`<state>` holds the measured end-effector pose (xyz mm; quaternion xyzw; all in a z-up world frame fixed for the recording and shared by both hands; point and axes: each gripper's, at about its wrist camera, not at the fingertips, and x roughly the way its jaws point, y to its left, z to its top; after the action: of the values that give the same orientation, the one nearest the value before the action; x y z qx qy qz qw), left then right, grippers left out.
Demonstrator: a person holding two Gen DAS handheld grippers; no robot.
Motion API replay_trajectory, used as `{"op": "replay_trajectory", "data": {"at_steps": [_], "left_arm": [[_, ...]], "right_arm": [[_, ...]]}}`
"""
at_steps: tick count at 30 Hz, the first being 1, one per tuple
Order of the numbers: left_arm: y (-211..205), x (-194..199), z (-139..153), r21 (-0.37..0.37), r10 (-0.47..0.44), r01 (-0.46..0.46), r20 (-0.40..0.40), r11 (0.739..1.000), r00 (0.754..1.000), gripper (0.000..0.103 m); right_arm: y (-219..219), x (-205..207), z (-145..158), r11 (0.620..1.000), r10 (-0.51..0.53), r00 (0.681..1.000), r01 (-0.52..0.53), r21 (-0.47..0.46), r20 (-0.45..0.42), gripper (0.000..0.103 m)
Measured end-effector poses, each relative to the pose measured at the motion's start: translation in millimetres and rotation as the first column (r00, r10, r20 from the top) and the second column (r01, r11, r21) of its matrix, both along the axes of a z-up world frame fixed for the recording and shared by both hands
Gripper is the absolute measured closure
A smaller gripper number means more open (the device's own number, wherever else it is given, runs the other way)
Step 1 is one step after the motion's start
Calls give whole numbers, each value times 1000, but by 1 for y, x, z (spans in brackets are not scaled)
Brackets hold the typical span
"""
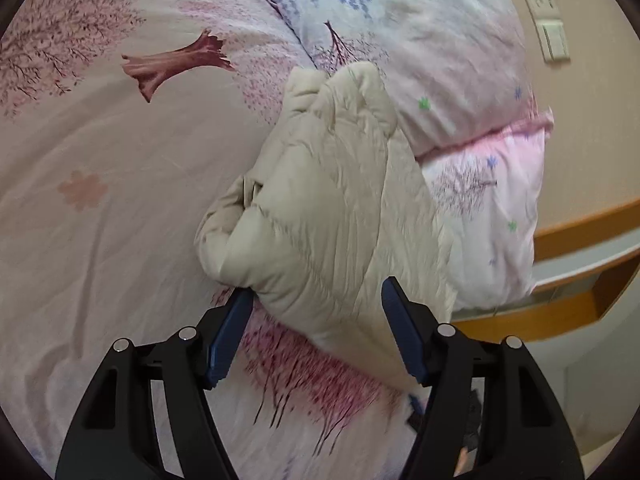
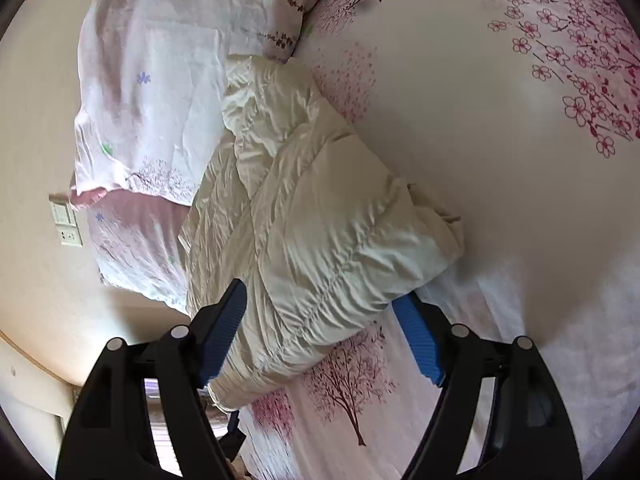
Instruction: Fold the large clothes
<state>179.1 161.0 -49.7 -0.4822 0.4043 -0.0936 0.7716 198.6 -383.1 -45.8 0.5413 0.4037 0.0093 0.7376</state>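
A cream quilted puffer jacket (image 1: 332,208) lies bundled in a thick fold on the bed, its far end against the pillows. It also shows in the right wrist view (image 2: 312,220). My left gripper (image 1: 316,296) is open, its blue pads on either side of the jacket's near end. My right gripper (image 2: 324,300) is open too, its pads straddling the jacket's near edge without closing on it.
The bed sheet (image 1: 100,200) is pale pink with tree and blossom prints. Two floral pillows (image 1: 440,60) are stacked at the bed's head, also in the right wrist view (image 2: 168,80). A wooden bedside shelf (image 1: 580,264) and a wall socket plate (image 1: 546,20) lie beyond.
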Motion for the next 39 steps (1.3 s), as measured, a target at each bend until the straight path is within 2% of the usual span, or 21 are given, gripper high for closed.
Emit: {"op": "replay_trajectory", "data": {"at_steps": [5, 7, 9, 12, 13, 15, 17, 22, 24, 25, 28, 31, 35, 37, 39], "left_arm": [[2, 11, -11, -56, 56, -57, -17, 997, 998, 36], [1, 15, -14, -69, 75, -77, -19, 995, 997, 36], [1, 16, -15, -74, 94, -94, -10, 993, 996, 37], [4, 20, -16, -69, 112, -111, 15, 991, 994, 61], [6, 21, -16, -71, 112, -109, 27, 991, 993, 73], [10, 20, -12, -63, 109, -106, 50, 992, 993, 81], [14, 16, -5, -51, 109, -105, 80, 993, 991, 88], [32, -8, 14, -45, 129, -123, 153, 991, 980, 93], [43, -26, 20, -41, 151, -146, 177, 988, 973, 96], [47, -33, 21, -40, 161, -156, 185, 987, 969, 101], [64, -60, 26, -29, 198, -196, 219, 980, 956, 103], [69, -71, 20, -10, 188, -190, 183, 982, 965, 103], [55, -62, 6, -41, 84, -79, 136, 996, 987, 102], [44, -53, 6, -21, 49, -47, 125, 999, 991, 102], [36, -42, 7, 6, 13, -14, 116, 1000, 993, 92]], "right_arm": [[-4, 3, -2, 999, -35, 999, 35, 11, 14, 32], [-4, 5, -3, 999, -45, 999, 45, -1, 6, 43], [-4, 7, -6, 999, -53, 998, 53, -8, 15, 64], [-2, 5, -3, 999, -44, 998, 45, -24, 52, 82], [0, 4, 0, 998, -37, 997, 40, -41, 67, 84], [6, 2, 14, 996, -19, 994, 27, -82, 107, 88], [13, 0, 27, 993, 6, 990, 11, -116, 142, 89], [38, -9, 56, 981, 94, 973, -54, -186, 210, 90], [48, -15, 62, 974, 130, 967, -83, -212, 217, 90], [53, -19, 63, 970, 151, 964, -101, -223, 217, 90], [65, -33, 64, 954, 211, 955, -155, -258, 208, 90], [65, -38, 58, 953, 205, 960, -152, -262, 189, 90], [58, -35, 46, 963, 171, 972, -131, -234, 160, 90], [58, -34, 44, 964, 167, 975, -131, -230, 144, 86], [56, -35, 43, 966, 164, 978, -133, -223, 127, 73]]}}
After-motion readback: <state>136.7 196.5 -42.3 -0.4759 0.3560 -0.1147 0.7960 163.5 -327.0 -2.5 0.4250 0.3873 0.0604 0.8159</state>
